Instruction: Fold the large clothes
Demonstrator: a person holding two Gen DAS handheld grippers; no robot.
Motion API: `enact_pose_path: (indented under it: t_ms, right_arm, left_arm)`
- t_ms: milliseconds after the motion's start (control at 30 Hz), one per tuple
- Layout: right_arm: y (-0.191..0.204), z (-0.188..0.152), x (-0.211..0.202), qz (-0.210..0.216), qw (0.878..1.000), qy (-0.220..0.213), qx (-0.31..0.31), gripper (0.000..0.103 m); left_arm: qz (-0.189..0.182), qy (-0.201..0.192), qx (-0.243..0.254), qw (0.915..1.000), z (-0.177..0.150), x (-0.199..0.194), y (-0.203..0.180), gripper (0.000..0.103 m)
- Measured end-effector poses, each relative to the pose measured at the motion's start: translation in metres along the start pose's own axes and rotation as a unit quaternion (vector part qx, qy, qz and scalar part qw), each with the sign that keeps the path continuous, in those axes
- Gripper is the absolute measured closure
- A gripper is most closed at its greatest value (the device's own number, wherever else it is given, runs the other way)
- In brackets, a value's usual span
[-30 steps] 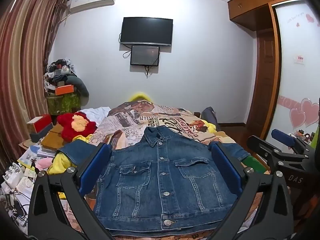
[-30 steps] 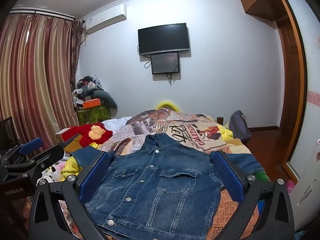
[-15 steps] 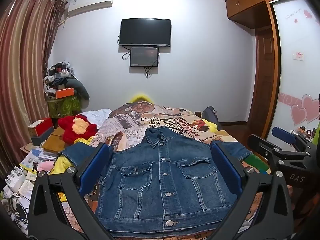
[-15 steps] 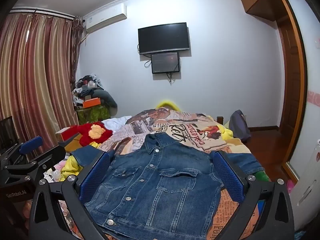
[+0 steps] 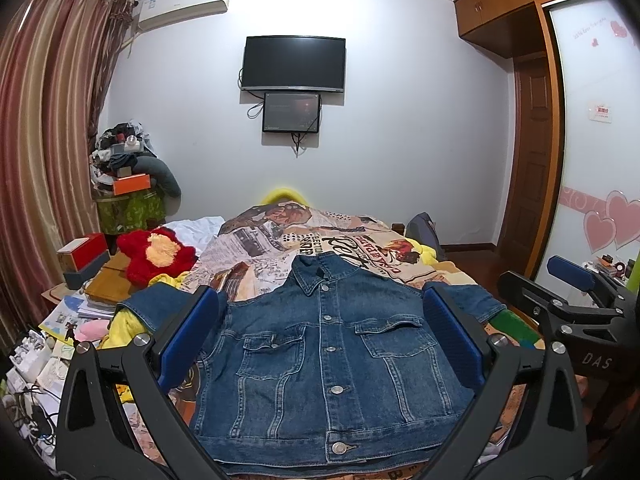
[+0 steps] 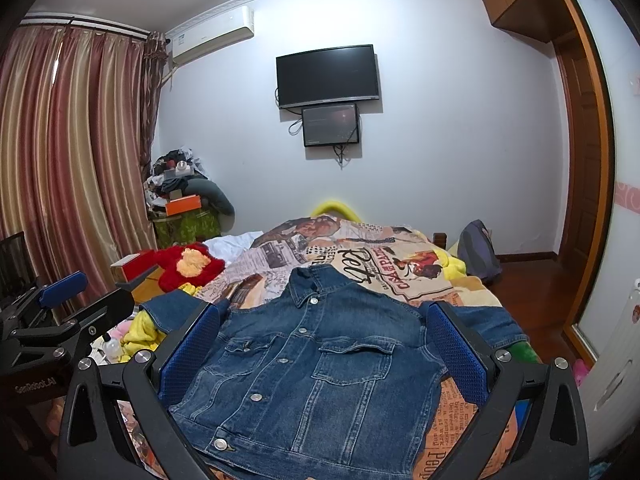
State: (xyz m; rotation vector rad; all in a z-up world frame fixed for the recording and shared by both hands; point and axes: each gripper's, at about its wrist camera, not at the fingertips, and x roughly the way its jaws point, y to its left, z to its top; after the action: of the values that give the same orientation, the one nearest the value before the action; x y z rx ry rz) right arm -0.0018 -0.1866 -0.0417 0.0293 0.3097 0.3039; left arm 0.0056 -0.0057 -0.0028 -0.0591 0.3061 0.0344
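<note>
A blue denim jacket [image 5: 332, 364] lies flat and buttoned on the bed, front up, collar towards the far wall, sleeves spread to both sides. It also shows in the right wrist view [image 6: 320, 376]. My left gripper [image 5: 320, 336] is open and empty, held above the jacket's near hem. My right gripper [image 6: 324, 344] is open and empty, also above the hem, further right. The right gripper shows at the right edge of the left wrist view [image 5: 568, 300]. The left gripper shows at the left edge of the right wrist view [image 6: 64, 308].
The bed [image 5: 360, 240] has a newspaper-print cover. A red plush toy [image 5: 156, 252], boxes and papers [image 5: 80, 304] crowd the left side. A dark bag [image 6: 478, 252] sits at the bed's far right. A wardrobe door [image 5: 600, 160] stands on the right.
Both views have shifted only slightly; the jacket lies as before and both grippers stay open.
</note>
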Motion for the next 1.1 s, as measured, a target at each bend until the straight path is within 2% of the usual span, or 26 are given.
enact_pose_path:
  t_ms: [1100]
  right_arm:
    - [0.0013, 0.0006, 0.0014, -0.002, 1.0, 0.002, -0.001, 0.0]
  left_arm:
    - [0.0, -0.001, -0.002, 1.0, 0.0003, 0.0, 0.0019, 0.0]
